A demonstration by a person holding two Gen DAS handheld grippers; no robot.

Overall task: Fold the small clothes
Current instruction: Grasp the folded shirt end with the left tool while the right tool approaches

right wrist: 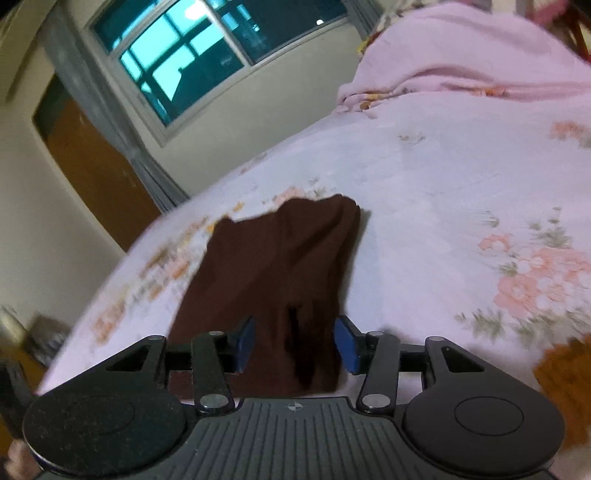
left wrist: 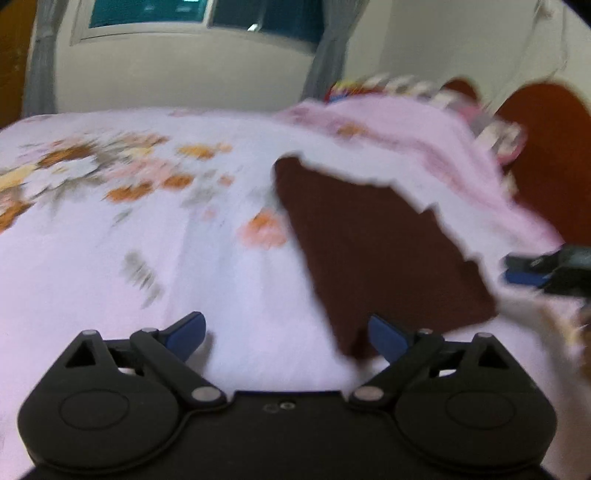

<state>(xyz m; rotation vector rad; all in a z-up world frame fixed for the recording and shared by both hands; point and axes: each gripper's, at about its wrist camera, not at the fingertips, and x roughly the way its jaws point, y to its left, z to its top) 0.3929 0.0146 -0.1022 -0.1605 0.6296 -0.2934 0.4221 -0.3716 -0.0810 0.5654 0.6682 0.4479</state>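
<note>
The left wrist view sits low over the bed (left wrist: pixel 110 258), looking across the sheet toward the far wall and window (left wrist: pixel 207 18), level, with the left gripper (left wrist: pixel 286 334) at its near edge. The right wrist view also looks along the bed (right wrist: pixel 443 221) but is rolled, so the window (right wrist: pixel 207 62) tilts at upper left. Both are close to the brown cloth (left wrist: pixel 369 240), (right wrist: pixel 277 266), which they share, along with the sheet, window and pink blanket (left wrist: pixel 424 140).
</note>
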